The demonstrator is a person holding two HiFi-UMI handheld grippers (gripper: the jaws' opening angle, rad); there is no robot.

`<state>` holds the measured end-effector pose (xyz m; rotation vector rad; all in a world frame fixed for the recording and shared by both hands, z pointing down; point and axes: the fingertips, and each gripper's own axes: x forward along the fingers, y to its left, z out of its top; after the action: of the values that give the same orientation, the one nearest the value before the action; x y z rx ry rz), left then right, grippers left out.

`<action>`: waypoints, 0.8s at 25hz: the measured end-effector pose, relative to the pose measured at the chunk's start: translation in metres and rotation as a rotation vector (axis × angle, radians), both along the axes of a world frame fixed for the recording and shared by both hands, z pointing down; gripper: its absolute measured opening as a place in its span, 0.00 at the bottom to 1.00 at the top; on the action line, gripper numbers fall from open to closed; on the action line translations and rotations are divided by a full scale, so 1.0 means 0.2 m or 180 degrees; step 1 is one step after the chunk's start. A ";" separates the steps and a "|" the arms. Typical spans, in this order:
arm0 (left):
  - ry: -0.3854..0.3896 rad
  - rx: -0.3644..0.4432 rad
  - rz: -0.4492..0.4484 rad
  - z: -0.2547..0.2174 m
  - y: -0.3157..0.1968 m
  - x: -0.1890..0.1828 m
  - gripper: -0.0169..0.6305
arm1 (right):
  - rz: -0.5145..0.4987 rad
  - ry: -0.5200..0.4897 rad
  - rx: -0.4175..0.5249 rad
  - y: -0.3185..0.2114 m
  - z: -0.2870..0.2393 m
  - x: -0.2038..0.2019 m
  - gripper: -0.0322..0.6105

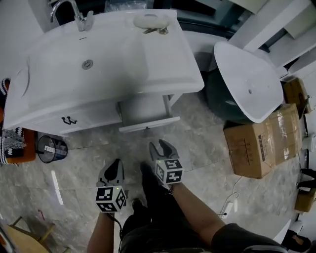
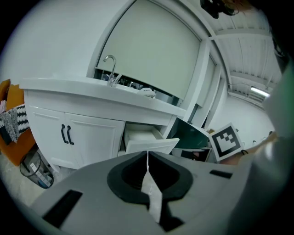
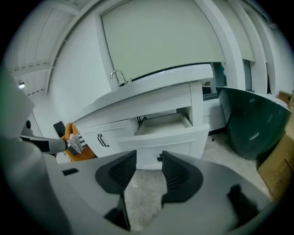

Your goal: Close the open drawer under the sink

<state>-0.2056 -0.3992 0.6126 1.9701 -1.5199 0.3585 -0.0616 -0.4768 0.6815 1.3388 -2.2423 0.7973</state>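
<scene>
The left hand-held gripper (image 1: pixel 117 164) has its jaws pressed together; in the left gripper view (image 2: pixel 147 155) a thin pale strip shows along the line where they meet, and what it is cannot be told. The right hand-held gripper (image 1: pixel 159 146) stands with its jaws apart, and the right gripper view (image 3: pixel 149 159) shows only bare floor in the gap between them. Both are held over the marbled floor (image 1: pixel 197 143) in front of the vanity, the right one nearer to it and just short of the drawer, touching nothing.

The open drawer (image 1: pixel 148 112) sits under the right end of the white sink (image 1: pixel 98 64), pulled out towards the person, with its white front panel (image 3: pixel 171 141) out over the floor and its inside bare. To the drawer's left the vanity has two closed cabinet doors with black handles (image 1: pixel 69 120). A chrome faucet (image 1: pixel 74 14) stands at the back edge of the sink, and a white dish (image 1: pixel 150 21) lies near its back right corner.

On the floor off the vanity's left end stands a small wastebasket (image 1: pixel 49 148). Off its right end a loose basin (image 1: pixel 247 84), white inside and dark green outside, leans tilted, and a cardboard box (image 1: pixel 261 143) sits just beside it.
</scene>
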 end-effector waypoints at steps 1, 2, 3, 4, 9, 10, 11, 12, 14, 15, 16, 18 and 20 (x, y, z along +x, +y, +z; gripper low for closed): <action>-0.0002 -0.0040 -0.0018 0.04 -0.02 0.01 0.06 | -0.0014 0.0017 -0.0035 -0.03 0.05 -0.01 0.31; 0.0000 -0.0078 -0.0036 0.09 -0.04 0.01 0.06 | -0.0019 0.0041 -0.0067 -0.05 0.10 -0.01 0.32; 0.0007 -0.0111 -0.0056 0.12 -0.06 0.02 0.06 | -0.0021 0.0066 -0.0096 -0.08 0.15 -0.01 0.34; 0.0017 -0.0140 -0.0076 0.16 -0.08 0.02 0.06 | -0.0024 0.0086 -0.0128 -0.10 0.20 -0.02 0.35; 0.0037 -0.0238 -0.0119 0.32 -0.15 0.05 0.06 | -0.0053 0.0125 -0.0264 -0.23 0.41 -0.03 0.36; 0.0025 -0.0239 -0.0119 0.35 -0.17 0.05 0.06 | -0.0053 0.0142 -0.0244 -0.26 0.44 -0.04 0.36; 0.0013 -0.0235 -0.0123 0.38 -0.19 0.05 0.06 | -0.0061 0.0160 -0.0225 -0.28 0.48 -0.04 0.36; 0.0005 -0.0229 -0.0132 0.40 -0.20 0.04 0.06 | -0.0078 0.0177 -0.0212 -0.31 0.51 -0.05 0.36; -0.0001 -0.0234 -0.0152 0.46 -0.23 0.03 0.06 | -0.0123 0.0212 -0.0205 -0.35 0.58 -0.08 0.36; -0.0004 -0.0246 -0.0158 0.49 -0.24 0.03 0.06 | -0.0138 0.0229 -0.0198 -0.37 0.61 -0.10 0.36; -0.0008 -0.0260 -0.0161 0.52 -0.25 0.02 0.06 | -0.0142 0.0242 -0.0182 -0.38 0.63 -0.11 0.36; -0.0017 -0.0290 -0.0165 0.56 -0.28 0.01 0.06 | -0.0131 0.0257 -0.0144 -0.42 0.65 -0.13 0.35; -0.0012 -0.0314 -0.0186 0.59 -0.30 0.00 0.06 | -0.0090 0.0283 -0.0124 -0.44 0.66 -0.14 0.33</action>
<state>-0.2053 -0.4583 0.7313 1.8460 -1.5294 0.4049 -0.0896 -0.5649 0.8135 1.2961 -2.1614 0.7529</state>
